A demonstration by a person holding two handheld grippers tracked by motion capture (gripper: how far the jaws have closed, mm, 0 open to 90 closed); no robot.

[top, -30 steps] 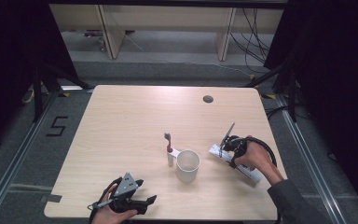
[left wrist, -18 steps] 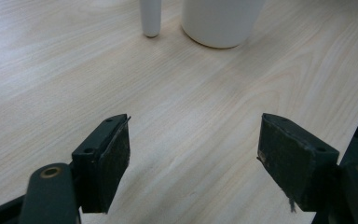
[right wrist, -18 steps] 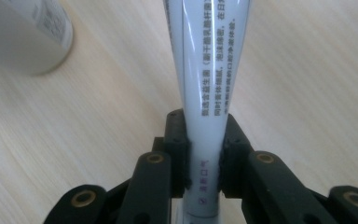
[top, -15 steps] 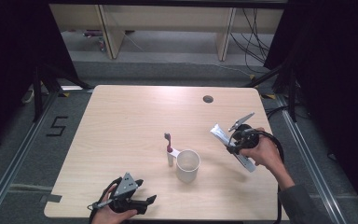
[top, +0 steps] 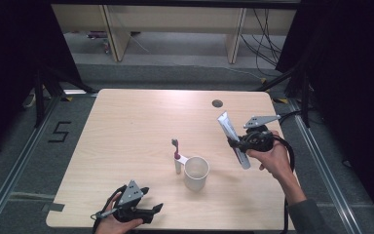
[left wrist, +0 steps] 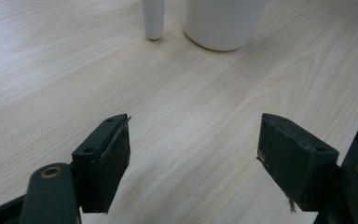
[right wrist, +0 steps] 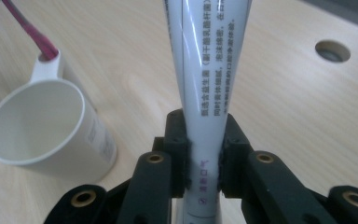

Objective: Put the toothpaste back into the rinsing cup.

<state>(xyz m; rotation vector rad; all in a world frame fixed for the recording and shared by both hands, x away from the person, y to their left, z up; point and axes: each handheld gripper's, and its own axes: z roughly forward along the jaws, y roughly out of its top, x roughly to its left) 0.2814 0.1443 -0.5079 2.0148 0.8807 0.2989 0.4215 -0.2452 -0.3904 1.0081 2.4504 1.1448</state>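
A white toothpaste tube [top: 233, 139] [right wrist: 208, 70] hangs above the table's right side, tilted, its flat end up. My right gripper [top: 237, 143] [right wrist: 203, 158] is shut on the tube near its cap end, both pads pressing on it. An empty white cup [top: 196, 172] [right wrist: 42, 128] [left wrist: 221, 21] stands mid-table. Its side holder [top: 178, 162] [left wrist: 153, 18] carries a red toothbrush [top: 176, 146] [right wrist: 28, 30]. My left gripper [top: 148, 212] [left wrist: 193, 163] rests at the front edge, left of the cup, open with nothing between its jaws.
A round cable hole [top: 217, 103] [right wrist: 332, 50] lies in the wooden tabletop [top: 126, 126] at the back right. The table's front edge runs just under my left hand. Cables and desk legs stand on the floor beyond the far edge.
My right hand has lifted the toothpaste tube off the table and swung it more upright, moving a little to the right. The left gripper has stayed put.
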